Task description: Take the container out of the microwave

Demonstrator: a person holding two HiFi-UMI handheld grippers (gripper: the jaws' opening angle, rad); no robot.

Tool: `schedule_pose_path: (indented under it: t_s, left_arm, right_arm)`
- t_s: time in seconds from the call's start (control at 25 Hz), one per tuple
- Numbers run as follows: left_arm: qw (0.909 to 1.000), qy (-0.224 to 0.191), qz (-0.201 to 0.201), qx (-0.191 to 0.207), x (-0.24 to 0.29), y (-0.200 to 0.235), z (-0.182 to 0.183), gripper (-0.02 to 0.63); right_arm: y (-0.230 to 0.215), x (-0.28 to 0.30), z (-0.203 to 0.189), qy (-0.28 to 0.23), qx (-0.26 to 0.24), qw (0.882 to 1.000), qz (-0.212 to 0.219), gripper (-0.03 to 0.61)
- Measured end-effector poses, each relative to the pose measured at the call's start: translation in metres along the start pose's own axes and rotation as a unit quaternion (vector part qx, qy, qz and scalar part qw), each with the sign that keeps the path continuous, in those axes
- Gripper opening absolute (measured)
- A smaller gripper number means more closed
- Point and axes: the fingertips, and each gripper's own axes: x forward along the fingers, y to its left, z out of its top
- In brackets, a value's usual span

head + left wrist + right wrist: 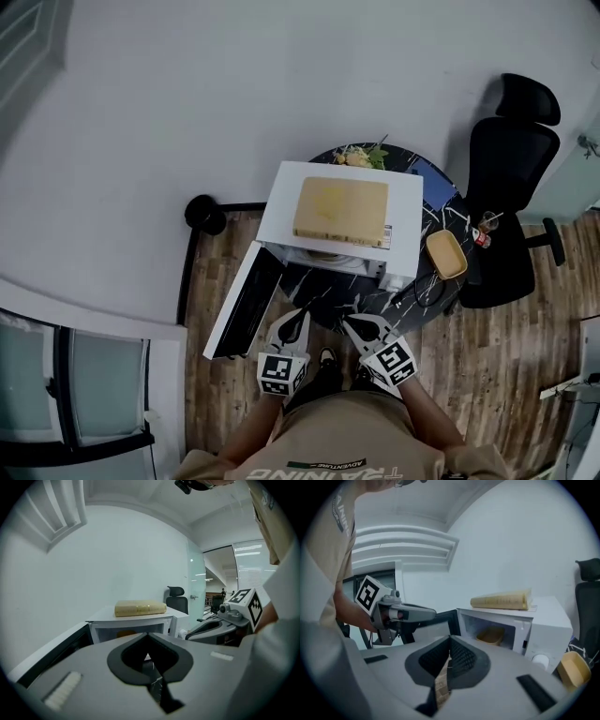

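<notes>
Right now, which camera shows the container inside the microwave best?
The right gripper view: the container sits plainly in the open microwave. The left gripper view catches only an orange glimpse of it; the head view, a sliver.

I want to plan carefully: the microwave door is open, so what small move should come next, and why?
Probably bring the right gripper forward toward the microwave, parting its jaws. The door stands open, the tan container sits inside, and this gripper is shut, empty and held short of it.
</notes>
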Motion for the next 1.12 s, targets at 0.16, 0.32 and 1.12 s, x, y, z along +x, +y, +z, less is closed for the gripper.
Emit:
schedule_pose_path:
  t_s: [0.16, 0.32, 1.12]
  left_arm:
    - [0.9993, 0.002, -0.026, 0.027, 0.015, 0.014, 0.003, -0.002]
    - [0.9967, -0.001, -0.073, 0.035, 0.032, 0.023, 0.007, -0.002]
    - [0.8796, 0.173, -0.136, 0.422, 0.167, 0.035, -0.088, 0.071]
  right_arm:
    - [-0.004, 0.004, 0.009, 0.008, -0.004, 0.999, -0.031, 0.008]
    - [-0.015, 0.012, 0.015, 0.004, 0.000, 0.997, -0.072, 0.008]
    - [-0.041, -0.006, -0.005, -0.006, 0.041, 0.987, -0.153, 0.008]
